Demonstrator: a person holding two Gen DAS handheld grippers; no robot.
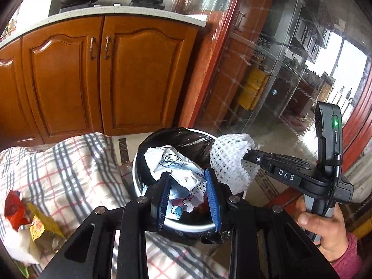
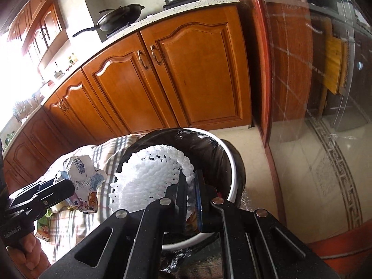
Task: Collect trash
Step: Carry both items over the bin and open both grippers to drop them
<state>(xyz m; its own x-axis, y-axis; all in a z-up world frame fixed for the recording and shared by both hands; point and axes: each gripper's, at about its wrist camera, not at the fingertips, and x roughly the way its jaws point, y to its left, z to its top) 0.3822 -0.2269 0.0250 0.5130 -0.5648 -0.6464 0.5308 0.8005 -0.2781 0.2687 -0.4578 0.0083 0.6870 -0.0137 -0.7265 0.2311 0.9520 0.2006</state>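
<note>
- A crumpled printed wrapper (image 1: 183, 179) is being held between the blue pads of the left gripper (image 1: 188, 200), whose jaws are standing only partly closed because the bunched paper is filling the gap.
- The wrapper is being carried at the bin's (image 1: 139, 186) near rim, apparently so that it will fall inside the black liner (image 1: 186, 139) when let go.
- A white foam net (image 2: 148, 176) is being pinched by its edge in the right gripper (image 2: 190, 193), with the jaws almost fully together since the mesh is thin; most of the net is hanging over the bin's mouth.
- More trash is lying on the checked cloth (image 1: 76, 162) beside the bin: a red wrapper (image 1: 15, 209) and a yellow packet (image 1: 41, 225) near its left edge, likely awaiting later pickups.
- The bin's bottom is being hidden by the net, the wrapper and the gripper bodies, so its fill cannot be judged.
- What is lying under the cloth cannot be made out, and the white item beside the yellow packet is being cut off by the frame's edge.
</note>
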